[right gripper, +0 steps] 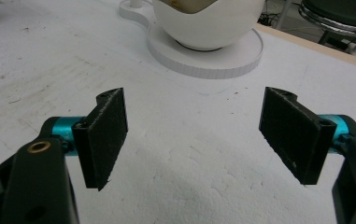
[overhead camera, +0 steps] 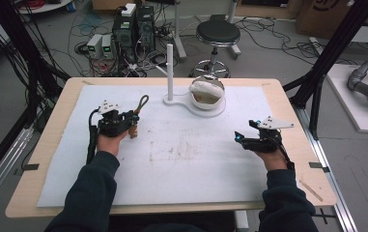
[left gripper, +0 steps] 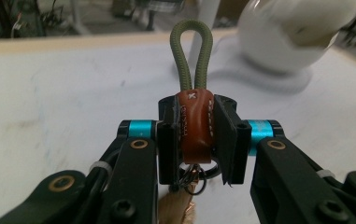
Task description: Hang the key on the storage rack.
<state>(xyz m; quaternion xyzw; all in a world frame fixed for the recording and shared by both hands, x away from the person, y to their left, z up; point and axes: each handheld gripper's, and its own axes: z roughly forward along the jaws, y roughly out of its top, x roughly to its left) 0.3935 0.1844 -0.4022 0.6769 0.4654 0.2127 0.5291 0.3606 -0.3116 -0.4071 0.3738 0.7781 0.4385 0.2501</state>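
One brown leather key fob with an olive cord loop sits pinched between the jaws of the left gripper, loop standing upright, a metal ring and a tan tassel dangling beneath. The fob is held above the white foam mat, left of the white peg stand and well apart from it. The risk looks plain: the pads grip only the fob's narrow sides, so a twist could let the smooth leather slide out, and the swinging tassel could snag on the way to the peg. Right of the stand's round base rests a white bowl with something pale inside. Farther right, the right gripper waits low over the mat, jaws spread wide on nothing. Beyond the stand's far side, past the wooden table edge, lie a black stool, computer towers and tangled floor cables.
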